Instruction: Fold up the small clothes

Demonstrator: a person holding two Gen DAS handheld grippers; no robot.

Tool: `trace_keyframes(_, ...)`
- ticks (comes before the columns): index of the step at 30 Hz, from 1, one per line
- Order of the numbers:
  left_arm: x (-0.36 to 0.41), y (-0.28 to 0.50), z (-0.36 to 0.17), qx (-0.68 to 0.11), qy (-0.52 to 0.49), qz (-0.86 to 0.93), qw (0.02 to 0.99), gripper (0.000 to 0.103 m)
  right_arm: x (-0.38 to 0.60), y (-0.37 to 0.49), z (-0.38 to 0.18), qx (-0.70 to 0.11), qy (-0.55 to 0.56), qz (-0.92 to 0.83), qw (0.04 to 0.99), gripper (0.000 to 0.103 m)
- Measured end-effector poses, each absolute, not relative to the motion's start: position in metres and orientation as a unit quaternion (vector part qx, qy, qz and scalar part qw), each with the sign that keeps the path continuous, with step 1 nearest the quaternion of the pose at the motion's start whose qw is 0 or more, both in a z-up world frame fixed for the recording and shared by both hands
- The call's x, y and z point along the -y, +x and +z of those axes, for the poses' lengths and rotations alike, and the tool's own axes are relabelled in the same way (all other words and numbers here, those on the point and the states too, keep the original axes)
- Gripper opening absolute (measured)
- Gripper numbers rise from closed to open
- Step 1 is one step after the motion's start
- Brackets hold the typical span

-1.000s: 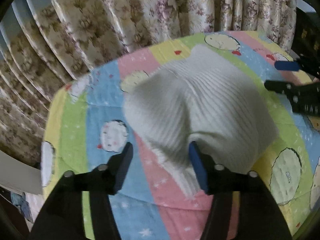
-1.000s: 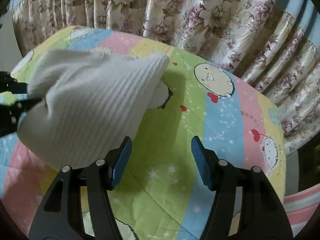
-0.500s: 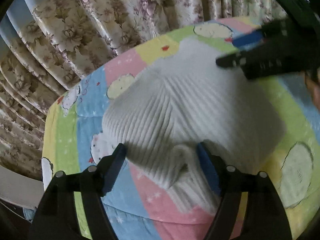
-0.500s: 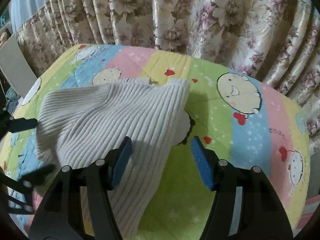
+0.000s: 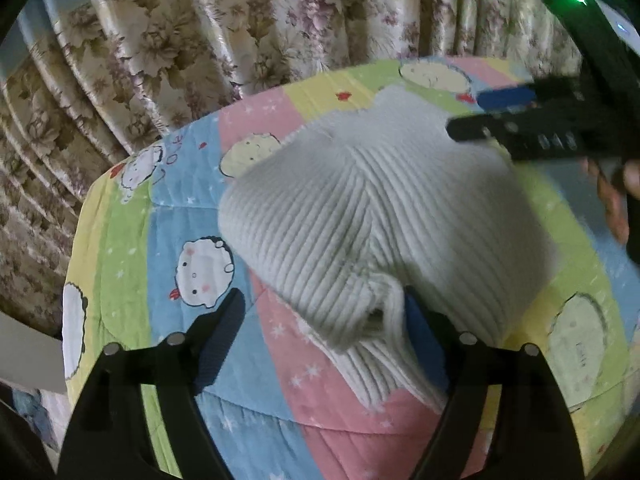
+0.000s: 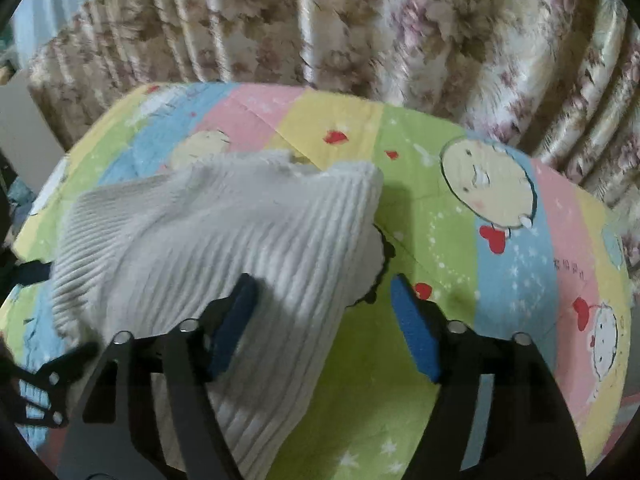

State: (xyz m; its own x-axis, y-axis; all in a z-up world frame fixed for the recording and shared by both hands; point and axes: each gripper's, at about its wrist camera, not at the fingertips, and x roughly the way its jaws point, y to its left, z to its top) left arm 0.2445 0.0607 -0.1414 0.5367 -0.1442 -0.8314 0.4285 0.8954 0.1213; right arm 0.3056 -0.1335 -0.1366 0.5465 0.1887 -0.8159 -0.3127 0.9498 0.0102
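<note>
A white ribbed knit garment (image 5: 380,208) lies bunched on a striped cartoon quilt (image 5: 160,240). My left gripper (image 5: 320,328) hovers at its near corner with its jaws opening. A folded hem lies loose against the right pad, and nothing is pinched. My right gripper (image 5: 476,114) reaches in over the garment's far right side. In the right wrist view that right gripper (image 6: 322,320) has its jaws opening over the garment's (image 6: 224,240) right edge. The cloth lies slack under the left finger, ungripped. The left gripper's fingers (image 6: 52,376) show at the lower left.
Floral curtains (image 5: 240,20) hang close behind the quilt's far edge. Part of a person's hand (image 5: 616,200) holds the right gripper. The quilt (image 6: 500,280) lies bare to the right of the garment. A pale panel (image 6: 24,128) stands at the left.
The left jaws spread wider and let the garment's fold drop onto the quilt. My right gripper swung in from the right until it was over the garment.
</note>
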Motion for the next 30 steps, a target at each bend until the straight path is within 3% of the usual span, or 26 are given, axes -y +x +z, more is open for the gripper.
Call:
trace_keyframes(4, -0.076, 0.242, -0.130, -0.459, 0.082, -0.186, 0.865, 0.093, 0.133, 0.284, -0.118, -0.427, -0.066, 0.161, 0.887, 0.068)
trace_keyframes(10, -0.077, 0.258, -0.165, -0.498, 0.040, -0.188, 0.846, 0.093, 0.136, 0.274, -0.105, -0.412, -0.057, 0.163, 0.894, 0.073)
trace_keyframes(13, -0.071, 0.262, -0.186, -0.509, 0.047, -0.191, 0.838, 0.102, 0.137, 0.273, -0.106, -0.417, -0.053, 0.162, 0.893, 0.074)
trace_keyframes(21, -0.047, 0.262, -0.189, -0.486, 0.137, -0.212, 0.836, 0.101, 0.137, 0.280, -0.121, -0.448, -0.034, 0.176, 0.876, 0.080)
trace_keyframes(30, -0.041, 0.265, -0.188, -0.484, 0.163, -0.229, 0.829, 0.087, 0.132, 0.300, -0.156, -0.516, 0.024, 0.186, 0.836, 0.091)
